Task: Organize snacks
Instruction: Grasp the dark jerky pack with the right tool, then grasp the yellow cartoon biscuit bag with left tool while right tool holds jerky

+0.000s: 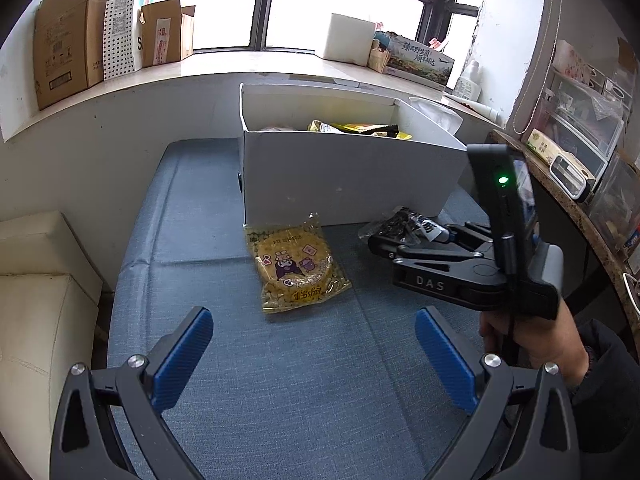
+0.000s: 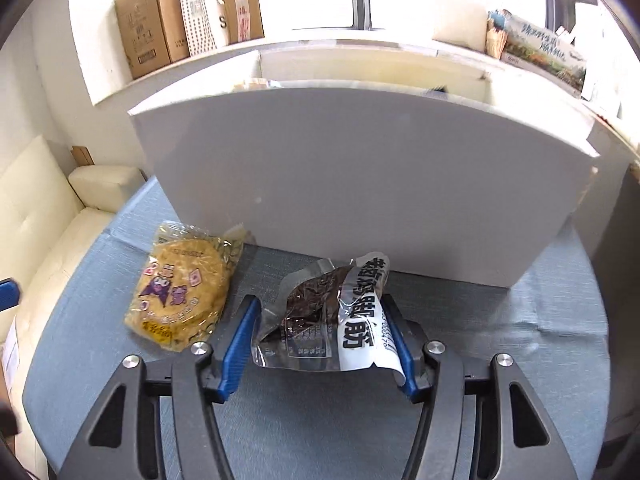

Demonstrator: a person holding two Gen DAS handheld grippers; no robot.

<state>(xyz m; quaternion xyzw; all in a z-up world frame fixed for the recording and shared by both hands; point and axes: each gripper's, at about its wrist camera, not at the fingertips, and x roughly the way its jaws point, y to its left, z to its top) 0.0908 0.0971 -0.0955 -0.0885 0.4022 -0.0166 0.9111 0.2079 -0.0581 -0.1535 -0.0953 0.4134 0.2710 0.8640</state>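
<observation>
A yellow snack packet [image 1: 298,266] lies on the blue cloth table [image 1: 200,240] in front of a white box [image 1: 352,168] that holds other snack packets [image 1: 360,128]. My left gripper [image 1: 314,354] is open and empty, short of the yellow packet. My right gripper [image 2: 320,340] is closed around a dark snack packet with a silver-white label [image 2: 324,320], which sits between its blue pads [image 2: 240,340] on the table. The yellow packet [image 2: 184,286] lies to its left, the white box [image 2: 360,184] right behind. In the left wrist view the right gripper [image 1: 404,236] is at the dark packet [image 1: 404,220].
A windowsill behind holds cardboard boxes [image 1: 68,40], a white block [image 1: 348,36] and a printed carton [image 1: 420,60]. A cream sofa [image 1: 36,300] is at the left. A shelf with clear bins [image 1: 580,132] stands at the right.
</observation>
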